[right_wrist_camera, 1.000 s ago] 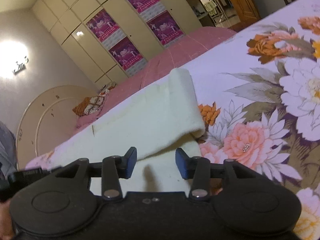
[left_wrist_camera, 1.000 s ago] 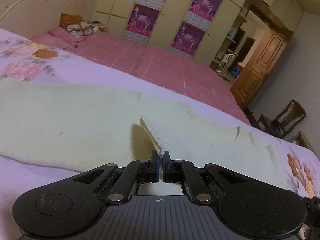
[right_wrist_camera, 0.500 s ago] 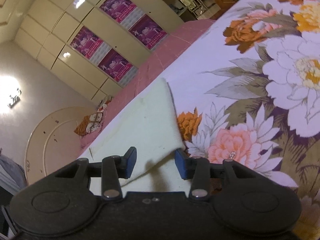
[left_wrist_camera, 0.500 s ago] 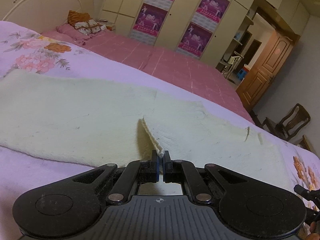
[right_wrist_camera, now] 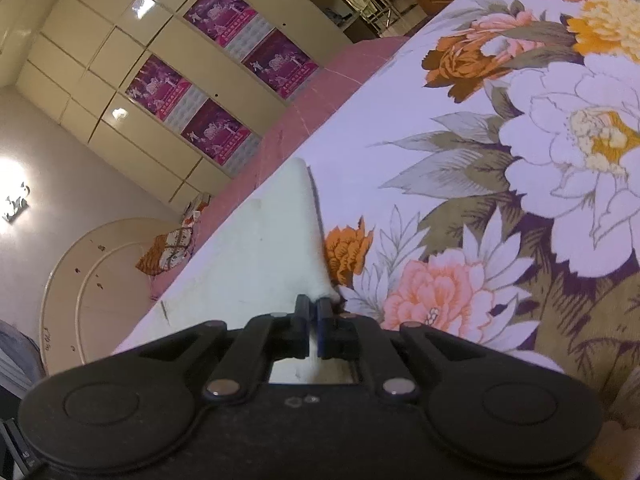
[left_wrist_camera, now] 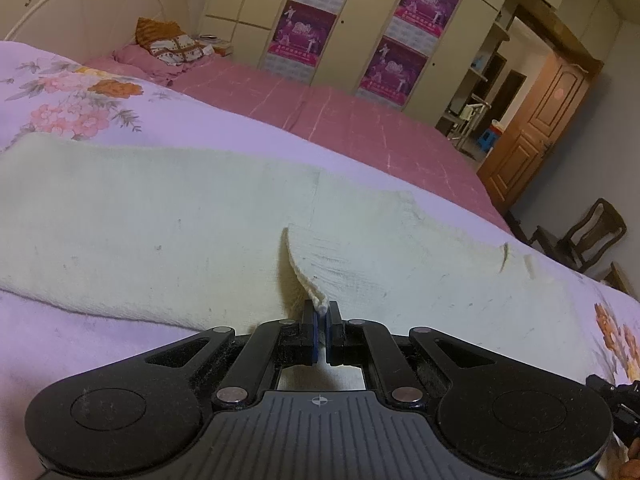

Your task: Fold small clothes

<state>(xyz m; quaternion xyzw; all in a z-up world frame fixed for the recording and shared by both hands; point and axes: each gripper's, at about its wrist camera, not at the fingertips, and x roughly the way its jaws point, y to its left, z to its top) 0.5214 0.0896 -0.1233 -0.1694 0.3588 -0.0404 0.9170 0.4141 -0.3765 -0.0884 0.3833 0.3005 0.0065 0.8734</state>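
A cream knitted garment (left_wrist_camera: 160,220) lies spread flat across the floral bedspread (left_wrist_camera: 80,352). My left gripper (left_wrist_camera: 321,312) is shut on a near edge of the garment, and the pinched edge stands up as a small ridge. In the right wrist view the same garment (right_wrist_camera: 256,256) runs away to the left. My right gripper (right_wrist_camera: 313,308) is shut on its near corner, right at the cloth's edge beside an orange printed flower.
A pink quilt (left_wrist_camera: 320,120) covers the far half of the bed, with pillows (left_wrist_camera: 168,46) at the headboard. Wardrobes with purple posters (left_wrist_camera: 384,44) line the far wall. A wooden door (left_wrist_camera: 540,128) and chair (left_wrist_camera: 580,240) stand at the right.
My right gripper has closed from open onto the garment's corner. My left gripper has stayed shut on the edge and its view has shifted slightly along the garment.
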